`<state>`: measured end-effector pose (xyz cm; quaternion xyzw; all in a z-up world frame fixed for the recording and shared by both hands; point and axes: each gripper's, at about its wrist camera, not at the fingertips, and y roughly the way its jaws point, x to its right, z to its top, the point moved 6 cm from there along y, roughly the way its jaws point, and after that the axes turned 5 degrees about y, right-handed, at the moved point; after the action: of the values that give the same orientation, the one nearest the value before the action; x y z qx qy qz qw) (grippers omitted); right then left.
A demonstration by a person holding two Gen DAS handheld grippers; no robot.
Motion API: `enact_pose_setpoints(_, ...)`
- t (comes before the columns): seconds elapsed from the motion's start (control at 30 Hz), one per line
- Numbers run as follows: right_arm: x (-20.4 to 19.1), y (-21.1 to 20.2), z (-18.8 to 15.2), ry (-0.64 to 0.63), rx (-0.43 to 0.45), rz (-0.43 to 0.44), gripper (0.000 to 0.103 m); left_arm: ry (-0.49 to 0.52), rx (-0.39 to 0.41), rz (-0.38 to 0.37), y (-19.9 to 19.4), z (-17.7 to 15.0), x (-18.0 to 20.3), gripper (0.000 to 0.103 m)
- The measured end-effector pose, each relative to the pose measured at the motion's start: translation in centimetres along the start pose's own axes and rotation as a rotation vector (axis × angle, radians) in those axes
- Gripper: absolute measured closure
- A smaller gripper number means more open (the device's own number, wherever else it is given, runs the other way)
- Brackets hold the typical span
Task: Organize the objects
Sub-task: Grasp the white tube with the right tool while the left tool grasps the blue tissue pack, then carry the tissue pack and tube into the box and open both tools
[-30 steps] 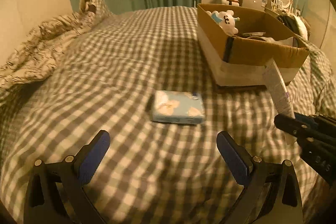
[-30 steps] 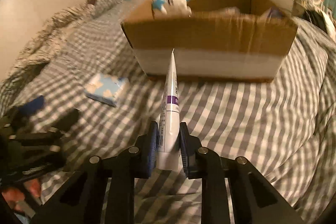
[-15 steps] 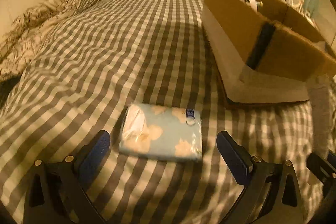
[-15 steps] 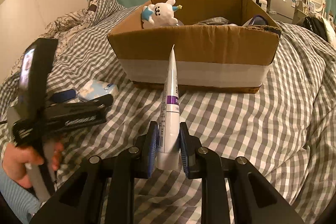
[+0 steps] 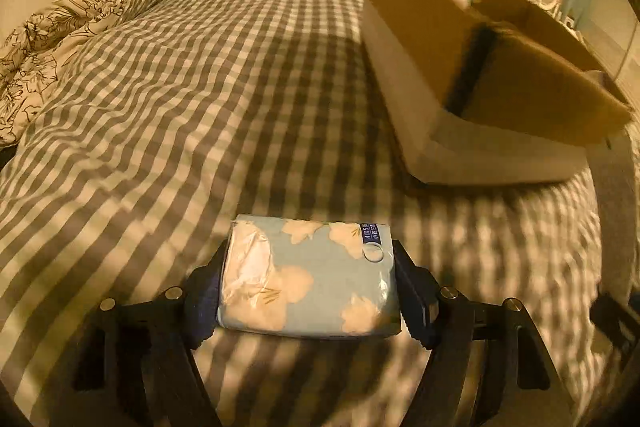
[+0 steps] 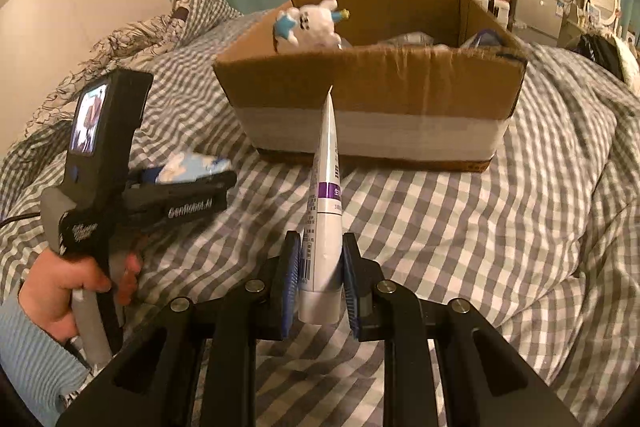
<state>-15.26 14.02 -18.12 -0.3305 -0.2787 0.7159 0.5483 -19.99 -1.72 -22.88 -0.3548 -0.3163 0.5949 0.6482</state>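
Where pads close: tissue pack (image 5: 310,281) between left hand-held gripper (image 5: 310,291)

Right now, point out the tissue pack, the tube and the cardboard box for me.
tissue pack (image 5: 316,279), left wrist view, middle of its top face.
tube (image 6: 325,211), right wrist view, white body under the purple band.
cardboard box (image 6: 372,83), right wrist view, near brown wall.

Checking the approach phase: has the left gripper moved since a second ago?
Yes. The left gripper came forward and down toward the tissue pack, nearer the cardboard box; its jaws have just been closing around the pack.
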Motion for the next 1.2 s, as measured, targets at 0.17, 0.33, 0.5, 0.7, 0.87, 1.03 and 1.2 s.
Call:
enact_pose_setpoints(0.17, -0.5, -2.2, 0.4, -0.007, 0.036, 0.003, 0.083, 0.022, 0.041, -0.016, -4.7, -0.5, 0.8, 0.028)
enact_pose_setpoints(0.33, -1.0, -5.5, 0.8, -0.017, 0.091, -0.008, 0.083, 0.043, 0.115, -0.053, -10.0, -1.0, 2.1, 0.028)
enact_pose_setpoints(0.5, -1.3, -9.1, 1.7, -0.031, 0.156, -0.021, 0.083, 0.083, 0.203, -0.096, -14.7, 0.7, 3.9, 0.028)
enact_pose_setpoints(0.7, -1.0, -13.6, 4.1, -0.052, 0.243, -0.029, 0.083, 0.135, 0.309, -0.099, -19.4, 4.2, 5.9, 0.028)
enact_pose_setpoints(0.87, -0.2, -16.0, 7.2, -0.077, 0.299, -0.024, 0.083, 0.164, 0.377, -0.08, -21.5, 8.1, 6.9, 0.028)
enact_pose_setpoints(1.03, 1.4, -17.4, 12.3, -0.095, 0.362, -0.039, 0.083, 0.169, 0.412, -0.092, -21.6, 12.7, 8.1, 0.028)
enact_pose_setpoints(1.2, 3.1, -16.6, 17.2, -0.106, 0.38, -0.043, 0.083, 0.162, 0.407, -0.088, -19.7, 16.8, 8.9, 0.028)
